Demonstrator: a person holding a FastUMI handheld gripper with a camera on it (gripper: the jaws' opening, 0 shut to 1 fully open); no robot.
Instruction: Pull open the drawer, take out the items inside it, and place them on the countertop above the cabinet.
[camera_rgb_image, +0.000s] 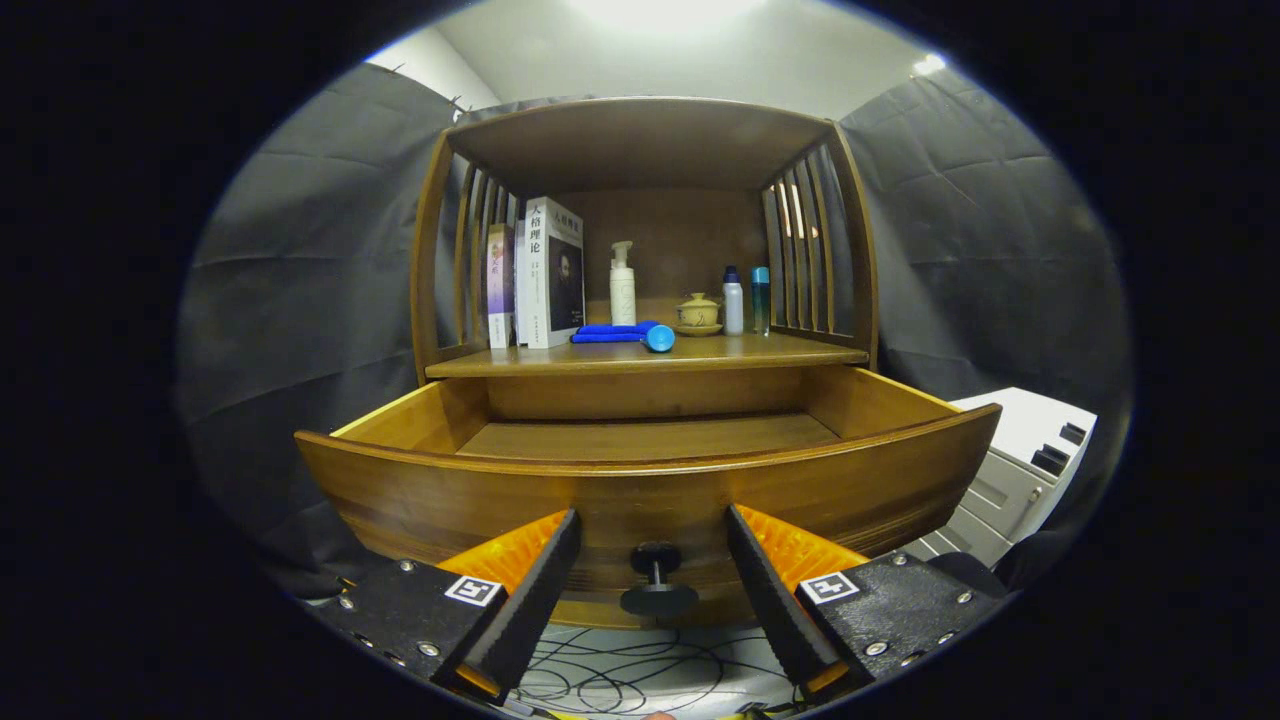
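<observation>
The drawer (640, 480) in the middle of the frame is seen pulled out with its floor bare, so the wide-open, empty gripper (652, 540) around the knob (656, 560) should be backed off gently.

Brown wood drawer (640, 490), black knob (656, 560); blue cloth (610, 333), white pump bottle (622, 285), yellow-glazed teacup (697, 310) on countertop (760, 350).

drawer (640, 480) front hiding its near floor, book (500, 285) half behind taller book (552, 272)
</observation>
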